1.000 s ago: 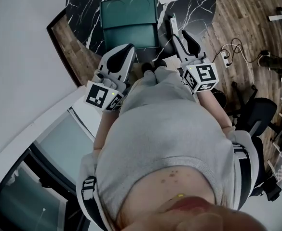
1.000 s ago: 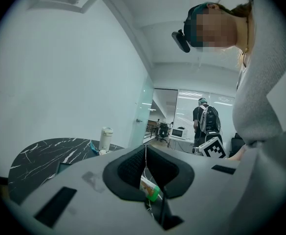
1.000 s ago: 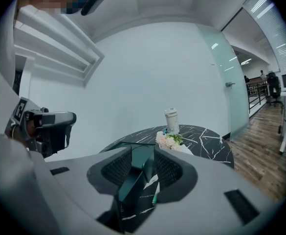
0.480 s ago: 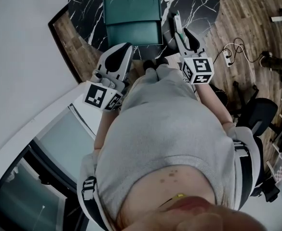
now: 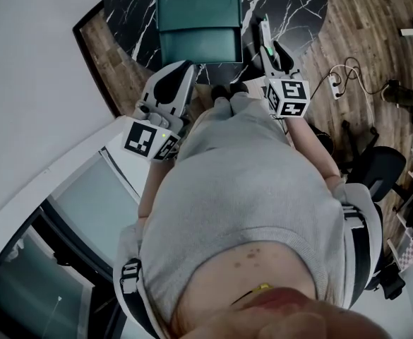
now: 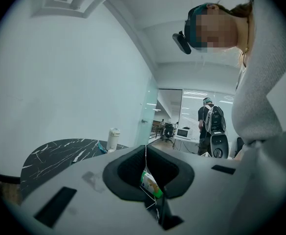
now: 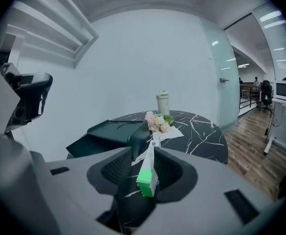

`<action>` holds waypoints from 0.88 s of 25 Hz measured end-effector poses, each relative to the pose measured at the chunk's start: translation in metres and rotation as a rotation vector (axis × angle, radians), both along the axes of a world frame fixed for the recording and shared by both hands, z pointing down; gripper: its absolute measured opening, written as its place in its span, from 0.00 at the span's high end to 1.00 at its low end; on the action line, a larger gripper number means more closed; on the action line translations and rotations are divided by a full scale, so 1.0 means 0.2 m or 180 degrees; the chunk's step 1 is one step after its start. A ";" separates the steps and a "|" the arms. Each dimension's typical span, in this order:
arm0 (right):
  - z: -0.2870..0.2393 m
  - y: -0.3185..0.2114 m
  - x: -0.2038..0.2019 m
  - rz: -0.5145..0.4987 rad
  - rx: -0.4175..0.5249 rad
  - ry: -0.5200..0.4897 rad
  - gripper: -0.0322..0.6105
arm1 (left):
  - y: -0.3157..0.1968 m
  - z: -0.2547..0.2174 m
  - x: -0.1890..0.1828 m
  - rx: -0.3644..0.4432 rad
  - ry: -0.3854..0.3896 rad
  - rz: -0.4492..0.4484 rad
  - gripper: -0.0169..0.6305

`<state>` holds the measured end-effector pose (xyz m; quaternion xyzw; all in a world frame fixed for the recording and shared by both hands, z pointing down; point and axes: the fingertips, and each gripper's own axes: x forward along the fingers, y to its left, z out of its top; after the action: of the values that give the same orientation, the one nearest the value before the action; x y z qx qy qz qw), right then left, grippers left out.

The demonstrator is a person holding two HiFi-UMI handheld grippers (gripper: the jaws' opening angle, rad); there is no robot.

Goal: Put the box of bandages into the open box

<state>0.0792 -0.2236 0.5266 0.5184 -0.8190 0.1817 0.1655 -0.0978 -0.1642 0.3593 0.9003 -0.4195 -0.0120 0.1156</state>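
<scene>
- The person's grey sweater (image 5: 248, 203) fills the middle of the head view, with both arms reaching forward over the table edge.
- A round black marble table (image 5: 294, 6) with white veins stands on a wooden floor (image 5: 361, 41).
- The open box (image 5: 198, 20) is dark green and sits on the table with its lid folded back.
- The left gripper (image 5: 174, 80) is on the near side of the open box, and its cube shows a black-and-white square marker. Its jaws are pressed together on a slim green-and-white packet (image 6: 151, 184); no print on it can be read.
- The right gripper (image 5: 265, 37) is just right of the open box, above the marble, and carries the same kind of marker cube.
- A pale tumbler (image 7: 163, 102) stands upright at the far side of the table.
- A bunch of pink flowers (image 7: 158, 122) lies on white paper in front of the tumbler.
- The box of bandages (image 7: 147, 173) is white with a green end and is clamped edge-on between the right gripper's jaws, outside the open box. It has a small blue mark, too small to read.
</scene>
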 end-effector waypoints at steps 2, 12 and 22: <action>0.02 0.00 0.00 0.0008 -0.0022 0.0029 0.68 | 0.00 0.00 0.00 0.0000 -0.0004 -0.0012 0.95; 0.10 0.00 0.01 0.0029 -0.0103 0.0121 0.68 | 0.03 -0.02 -0.02 0.0006 -0.0031 -0.0071 0.95; 0.17 -0.01 0.01 0.0040 -0.0205 0.0200 0.68 | 0.04 -0.01 -0.05 -0.0006 -0.0035 -0.0130 0.95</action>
<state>0.0805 -0.2265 0.5614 0.5235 -0.8038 0.1927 0.2067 -0.1077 -0.1566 0.3577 0.8915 -0.4385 -0.0089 0.1138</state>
